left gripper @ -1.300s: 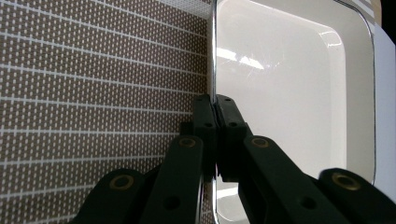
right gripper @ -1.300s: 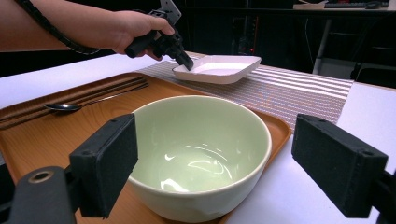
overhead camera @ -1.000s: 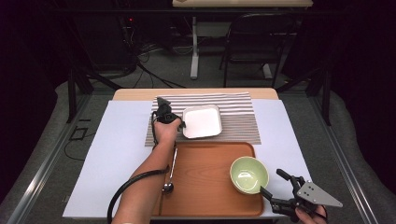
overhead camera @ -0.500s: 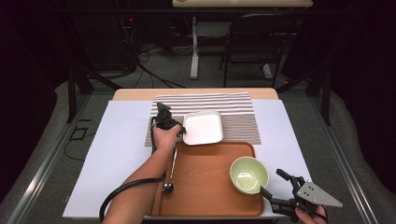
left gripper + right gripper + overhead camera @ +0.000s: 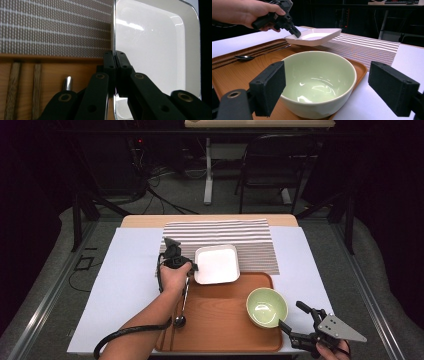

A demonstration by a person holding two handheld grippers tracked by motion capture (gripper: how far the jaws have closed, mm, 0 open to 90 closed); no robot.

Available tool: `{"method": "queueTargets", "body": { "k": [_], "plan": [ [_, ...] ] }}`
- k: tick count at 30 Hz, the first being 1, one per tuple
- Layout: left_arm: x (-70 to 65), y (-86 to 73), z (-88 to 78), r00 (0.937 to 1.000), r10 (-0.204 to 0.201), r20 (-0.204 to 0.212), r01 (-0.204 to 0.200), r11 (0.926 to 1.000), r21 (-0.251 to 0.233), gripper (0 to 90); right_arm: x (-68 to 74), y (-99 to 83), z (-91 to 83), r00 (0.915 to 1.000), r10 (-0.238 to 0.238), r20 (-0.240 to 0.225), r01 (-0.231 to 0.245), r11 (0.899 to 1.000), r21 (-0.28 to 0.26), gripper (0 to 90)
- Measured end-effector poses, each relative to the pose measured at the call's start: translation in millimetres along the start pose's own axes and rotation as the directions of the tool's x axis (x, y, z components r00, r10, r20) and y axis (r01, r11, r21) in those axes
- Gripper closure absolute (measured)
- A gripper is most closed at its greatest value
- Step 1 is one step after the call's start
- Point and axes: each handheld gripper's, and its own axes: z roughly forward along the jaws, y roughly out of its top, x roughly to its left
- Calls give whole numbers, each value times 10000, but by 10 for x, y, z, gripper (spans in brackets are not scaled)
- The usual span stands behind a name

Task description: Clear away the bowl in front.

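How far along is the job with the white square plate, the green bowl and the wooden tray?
In hand: the left gripper is shut on the rim of the white square plate, lifted off the striped placemat at the wooden tray edge. Green ceramic bowl and metal spoon already sit on the tray. Left: setting the plate down; the right gripper is open by the bowl.

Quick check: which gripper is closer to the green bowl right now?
Right. The right gripper sits just off the tray's near right corner, its jaws open toward the green bowl without touching it. The left gripper is farther back across the tray, jaws shut on the white dish.
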Motion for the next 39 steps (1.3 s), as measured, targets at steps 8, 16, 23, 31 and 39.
{"method": "queueTargets", "body": {
  "k": [8,16,23,31,39],
  "plan": [
    [22,-244,-81,9994,345,-95,-343,9993,138,888,0,-1,-2,10000,6,1,-6,10000,-8,142],
    [81,-482,-99,9992,354,211,-365,9977,566,888,1,-1,-2,10000,-6,11,6,10000,1,142],
    [67,-668,-135,9984,502,243,-515,9971,566,888,3,1,-2,10000,-15,4,15,10000,-15,142],
    [92,-842,-162,9989,459,132,-467,9967,666,887,9,2,-3,10000,-16,-8,16,10000,-29,142],
    [150,-924,-197,9994,358,-17,-357,9978,556,886,12,3,-2,10000,-35,-19,34,10000,-25,142]
  ]
}}
